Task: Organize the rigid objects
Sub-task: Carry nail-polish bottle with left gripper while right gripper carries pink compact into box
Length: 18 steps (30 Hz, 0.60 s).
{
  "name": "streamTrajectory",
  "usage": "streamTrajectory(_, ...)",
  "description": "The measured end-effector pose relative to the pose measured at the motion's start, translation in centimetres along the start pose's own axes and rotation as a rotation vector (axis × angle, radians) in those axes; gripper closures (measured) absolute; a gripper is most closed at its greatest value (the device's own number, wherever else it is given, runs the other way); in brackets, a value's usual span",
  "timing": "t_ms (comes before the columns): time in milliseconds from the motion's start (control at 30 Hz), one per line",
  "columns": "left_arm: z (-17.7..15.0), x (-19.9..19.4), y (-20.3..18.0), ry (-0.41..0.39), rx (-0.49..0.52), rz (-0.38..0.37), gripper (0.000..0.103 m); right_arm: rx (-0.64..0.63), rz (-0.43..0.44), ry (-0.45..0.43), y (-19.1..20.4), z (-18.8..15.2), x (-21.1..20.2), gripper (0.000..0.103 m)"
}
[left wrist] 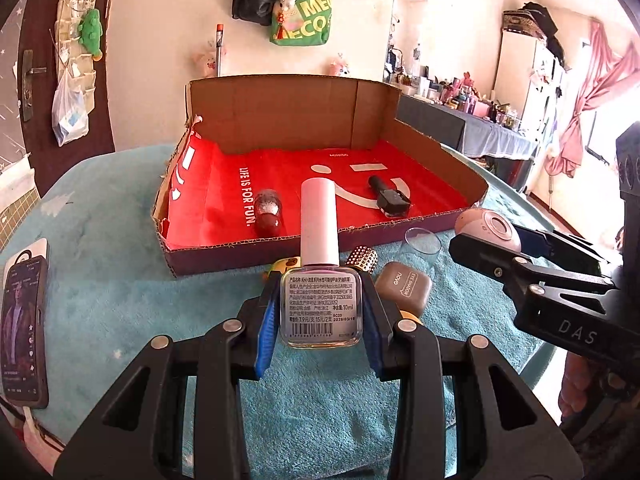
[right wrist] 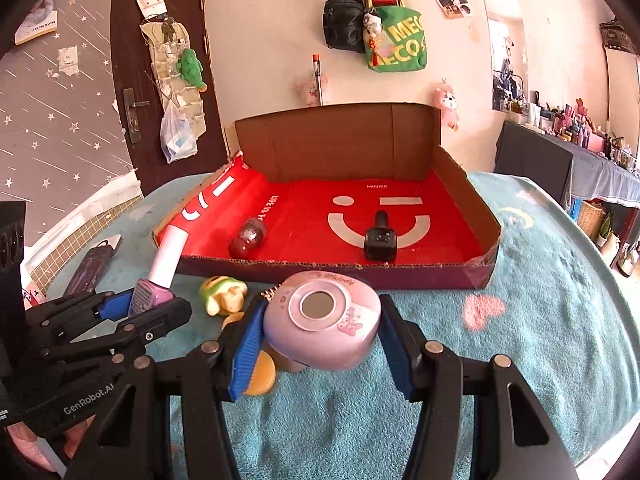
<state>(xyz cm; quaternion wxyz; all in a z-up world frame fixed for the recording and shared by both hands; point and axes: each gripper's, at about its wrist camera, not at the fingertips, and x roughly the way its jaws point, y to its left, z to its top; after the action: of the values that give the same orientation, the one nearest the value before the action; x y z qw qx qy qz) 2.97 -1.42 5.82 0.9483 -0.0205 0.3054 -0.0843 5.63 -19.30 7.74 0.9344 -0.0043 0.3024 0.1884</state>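
My left gripper (left wrist: 320,312) is shut on a pink nail polish bottle (left wrist: 319,280) with a white cap, held upright above the teal cloth; it also shows in the right wrist view (right wrist: 158,284). My right gripper (right wrist: 320,328) is shut on a round pink compact case (right wrist: 322,320), seen from the left wrist view (left wrist: 490,230) too. The cardboard tray (right wrist: 472,276) with a red liner lies just ahead. In it lie a dark red bottle (right wrist: 248,237) and a black bottle (right wrist: 380,238).
On the cloth in front of the tray lie a brown eye-shadow case (left wrist: 404,289), a gold studded cap (left wrist: 362,260), a clear glass cup (left wrist: 422,246), a green and yellow toy (right wrist: 222,294) and an orange disc (right wrist: 260,376). A phone (left wrist: 24,332) lies at the left.
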Motion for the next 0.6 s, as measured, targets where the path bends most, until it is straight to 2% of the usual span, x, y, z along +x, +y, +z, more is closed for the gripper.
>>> streamTrajectory(200, 0.01, 0.24, 0.25, 0.008, -0.004, -0.010, 0.069, 0.003, 0.010, 0.030, 0.02, -0.31, 0.83, 0.045)
streamTrajectory(600, 0.63, 0.69, 0.72, 0.012, -0.012, -0.011, 0.069, -0.002, 0.013, 0.028, 0.04, 0.11, 1.00, 0.045)
